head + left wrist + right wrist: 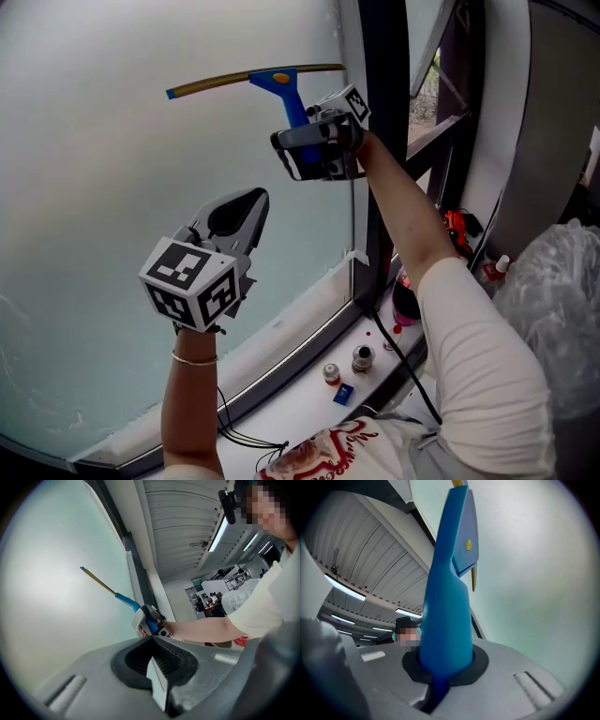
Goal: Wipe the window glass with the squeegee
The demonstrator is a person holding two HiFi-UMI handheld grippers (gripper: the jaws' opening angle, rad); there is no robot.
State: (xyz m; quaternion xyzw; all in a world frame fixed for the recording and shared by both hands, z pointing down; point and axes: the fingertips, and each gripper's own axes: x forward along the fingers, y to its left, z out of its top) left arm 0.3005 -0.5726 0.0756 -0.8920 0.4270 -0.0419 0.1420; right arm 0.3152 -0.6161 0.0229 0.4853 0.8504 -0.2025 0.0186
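One squeegee (272, 80) is at work, set high on the window glass (112, 206). Its long yellowish blade lies nearly level across the upper pane. The blade's right tip is close to the dark window frame (384, 150), and the blue handle points down and back from the blade's middle. Whether the rubber edge actually presses the pane I cannot quite tell, though it looks to lie on it. The glass is evenly milky, with no plain line between wiped and unwiped. I therefore judge this to be a pass near the top, with the broad stretch below the blade not yet covered.

The right claw (307, 131) is clamped on the blue handle, which fills the rounded seat between its jaws. That arm reaches up and forward, nearly straight, with the sleeve ending at the forearm and the tool aimed at the pane and tipped slightly upward. The left claw (246, 208) is lower and to the left, well apart from the squeegee. Its jaws are together with nothing in them. It points level at the glass from a raised forearm with a thin bracelet (195, 358) at the wrist.
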